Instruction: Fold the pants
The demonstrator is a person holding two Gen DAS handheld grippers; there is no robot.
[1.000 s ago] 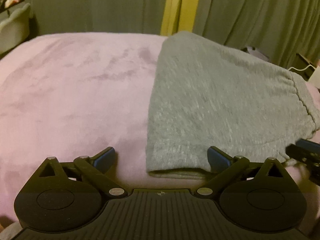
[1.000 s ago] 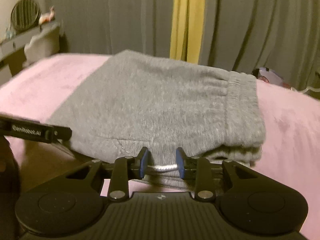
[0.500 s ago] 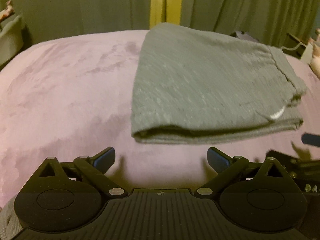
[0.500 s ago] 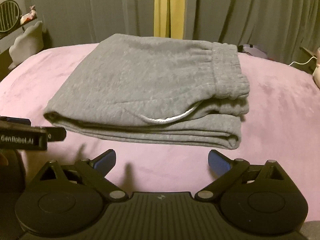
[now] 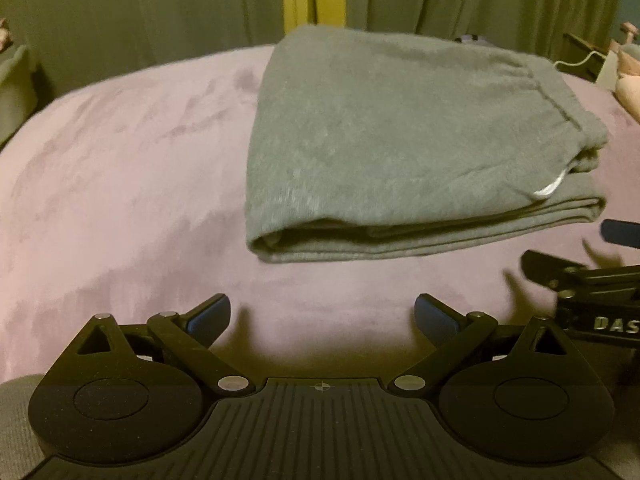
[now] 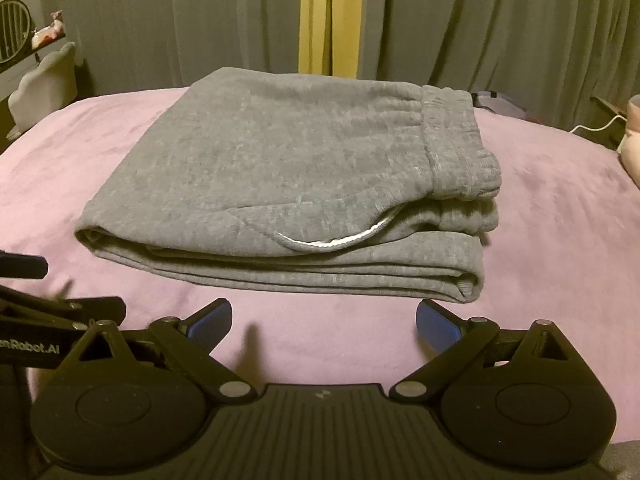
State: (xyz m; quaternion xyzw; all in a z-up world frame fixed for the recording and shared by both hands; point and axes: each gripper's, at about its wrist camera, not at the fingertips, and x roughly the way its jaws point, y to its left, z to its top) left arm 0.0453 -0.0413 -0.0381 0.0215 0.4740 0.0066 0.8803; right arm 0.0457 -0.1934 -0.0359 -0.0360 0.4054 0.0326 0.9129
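The grey sweatpants (image 5: 400, 140) lie folded in a flat stack of layers on the pink bed cover (image 5: 120, 180). In the right wrist view the pants (image 6: 288, 176) show the elastic waistband at the right and a white drawstring (image 6: 340, 242) hanging out of the front fold. My left gripper (image 5: 322, 316) is open and empty, a short way in front of the stack's near edge. My right gripper (image 6: 324, 322) is open and empty, just in front of the stack. Each gripper shows at the edge of the other's view.
Grey curtains with a yellow strip (image 6: 316, 16) hang behind the bed. A pale chair or cushion (image 6: 44, 84) and a shelf stand at the left. A white cable (image 6: 596, 124) and a pink object (image 6: 632, 132) lie at the right edge.
The right gripper has let go of the pants' front edge and opened. Both grippers have drawn back from the folded stack, which now lies whole in view.
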